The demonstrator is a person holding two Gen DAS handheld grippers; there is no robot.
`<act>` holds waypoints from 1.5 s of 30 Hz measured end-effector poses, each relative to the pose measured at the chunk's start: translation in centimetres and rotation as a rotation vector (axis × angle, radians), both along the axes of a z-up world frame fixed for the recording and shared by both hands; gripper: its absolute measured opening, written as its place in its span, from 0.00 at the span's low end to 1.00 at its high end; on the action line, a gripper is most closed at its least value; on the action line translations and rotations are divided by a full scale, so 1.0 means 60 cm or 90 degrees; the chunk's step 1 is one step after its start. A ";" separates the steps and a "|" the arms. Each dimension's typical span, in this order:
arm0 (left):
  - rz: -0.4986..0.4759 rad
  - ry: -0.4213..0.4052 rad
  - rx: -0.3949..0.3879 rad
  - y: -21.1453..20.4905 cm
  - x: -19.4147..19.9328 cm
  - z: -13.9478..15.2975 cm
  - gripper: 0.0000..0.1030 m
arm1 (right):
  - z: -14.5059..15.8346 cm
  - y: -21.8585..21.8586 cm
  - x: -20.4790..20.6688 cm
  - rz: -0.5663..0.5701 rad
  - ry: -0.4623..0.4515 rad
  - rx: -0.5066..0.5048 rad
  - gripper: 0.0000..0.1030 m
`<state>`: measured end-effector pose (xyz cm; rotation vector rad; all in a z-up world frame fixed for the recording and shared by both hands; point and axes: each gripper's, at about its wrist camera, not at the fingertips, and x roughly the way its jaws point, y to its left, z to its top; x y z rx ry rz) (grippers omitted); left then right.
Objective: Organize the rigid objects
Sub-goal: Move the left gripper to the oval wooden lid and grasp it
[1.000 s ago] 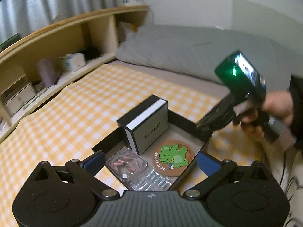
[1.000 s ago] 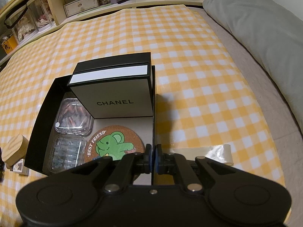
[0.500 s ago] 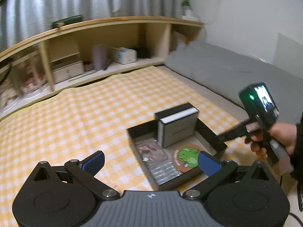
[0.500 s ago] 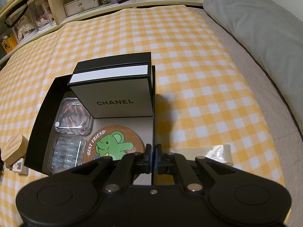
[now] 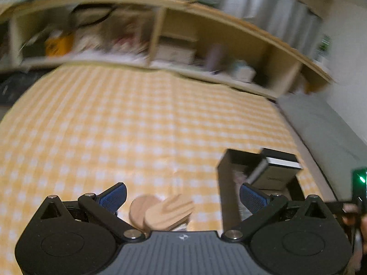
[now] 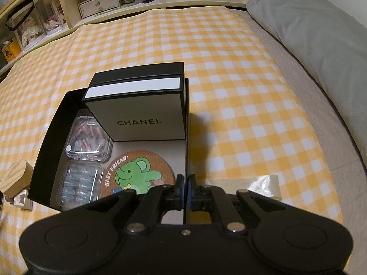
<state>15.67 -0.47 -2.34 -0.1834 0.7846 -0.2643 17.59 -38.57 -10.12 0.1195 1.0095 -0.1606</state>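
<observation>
An open black box [image 6: 49, 160] lies on the yellow checked cloth. Inside it are a white Chanel box [image 6: 146, 112], two clear plastic cases [image 6: 88, 137] and a cork coaster with a green elephant [image 6: 135, 174]. My right gripper [image 6: 185, 190] is shut on the box's thin right wall. The left wrist view is blurred: my left gripper [image 5: 182, 197] hangs open and empty over a round wooden disc [image 5: 141, 208] and a hand-shaped wooden piece [image 5: 169, 210]. The black box [image 5: 226, 167] lies to their right.
A round wooden lid [image 6: 15, 176] and a small card [image 6: 23, 200] lie left of the box. A strip of clear tape [image 6: 263, 182] lies to the box's right. A grey pillow [image 6: 316, 29] is at the far right, and cluttered wooden shelves [image 6: 98, 0] run along the back.
The left gripper has swung left and rolled, away from the black box; the wooden pieces now lie between its open fingers. The right gripper has held still on the box wall.
</observation>
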 end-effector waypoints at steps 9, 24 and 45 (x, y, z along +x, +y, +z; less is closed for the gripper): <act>0.113 0.091 -0.035 -0.001 0.023 -0.070 1.00 | -0.001 0.001 0.000 0.003 0.004 -0.003 0.04; 0.192 0.101 -0.029 -0.061 0.065 -0.137 1.00 | -0.004 0.004 0.000 0.008 0.007 -0.011 0.04; 0.198 0.136 0.104 -0.060 0.065 -0.188 1.00 | -0.005 0.006 0.001 0.008 0.009 -0.010 0.04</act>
